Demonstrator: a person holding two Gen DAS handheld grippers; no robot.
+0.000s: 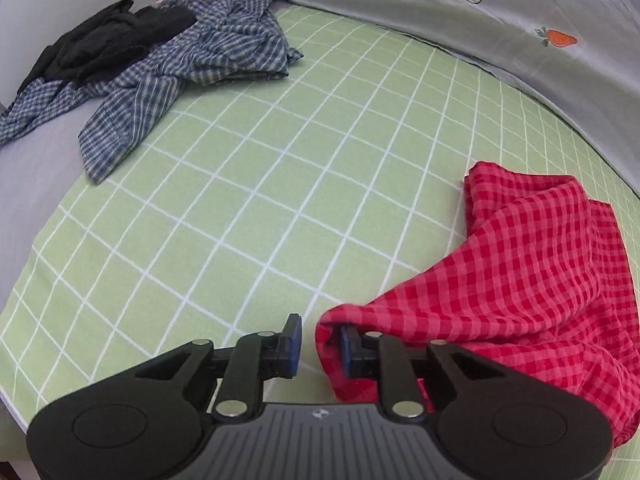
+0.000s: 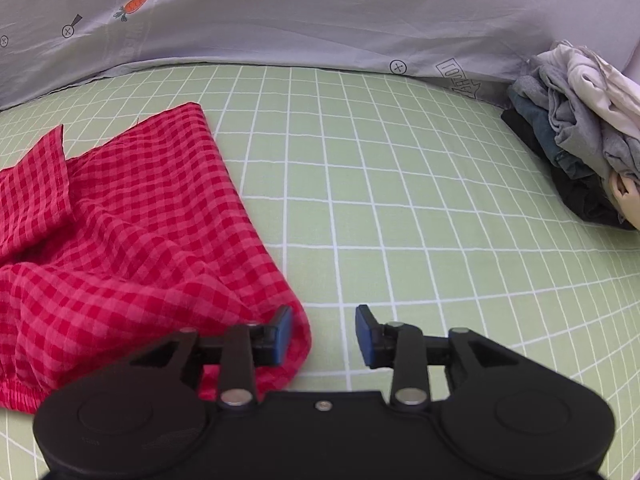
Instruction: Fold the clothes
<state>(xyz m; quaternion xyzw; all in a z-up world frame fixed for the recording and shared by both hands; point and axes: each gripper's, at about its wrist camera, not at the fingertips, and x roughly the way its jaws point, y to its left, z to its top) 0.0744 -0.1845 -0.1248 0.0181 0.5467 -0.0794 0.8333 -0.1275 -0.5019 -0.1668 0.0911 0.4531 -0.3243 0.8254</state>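
- Red gingham cloth [image 1: 532, 280] sits rumpled on the green grid sheet [image 1: 280, 184], right of my left gripper [image 1: 320, 340] and left of my right gripper [image 2: 324, 332].
- Left gripper: jaws apart. A corner of the cloth drapes over the right finger [image 1: 352, 344]; left pad is bare over the sheet. Nothing pinched that I can see.
- Right gripper: jaws apart, bare sheet in the gap. Left finger [image 2: 280, 332] lies over the cloth's edge, right finger is clear of it. No grip.
- Cloth's far end is partly folded, one flap [image 2: 36, 176] turned over on top.
- Far left in the left view: blue check shirt [image 1: 192, 64] in a heap, a black garment [image 1: 104, 40] on top of it.
- Far right in the right view: a pile of clothes [image 2: 576, 136], grey, white and dark.
- Behind it all: grey sheet [image 2: 320, 12] with a carrot print [image 2: 138, 2].
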